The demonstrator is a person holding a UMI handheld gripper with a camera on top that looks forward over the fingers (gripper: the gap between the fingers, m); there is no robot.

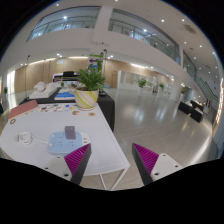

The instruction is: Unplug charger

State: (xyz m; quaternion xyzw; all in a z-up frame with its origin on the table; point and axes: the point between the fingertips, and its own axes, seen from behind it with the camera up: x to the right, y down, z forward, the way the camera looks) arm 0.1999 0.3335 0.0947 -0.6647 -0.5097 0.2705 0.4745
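Observation:
My gripper (113, 166) is open and empty, held above the floor beside the near corner of a white table (40, 135). The left finger (79, 160) overlaps the table's near edge and the right finger (147, 158) is over the floor. On the table just beyond the left finger lies a small white block with a purple part (60, 146), and behind it a small pinkish-grey object (70, 131). I cannot tell which of them is the charger. No cable or socket shows.
A plant in a yellow pot (88, 92) stands at the table's far end, with a blue item (65, 96) and a pink strip (22, 110) nearby. Shiny floor (150, 115) spreads to the right, with furniture (197, 108) beyond and balconies above.

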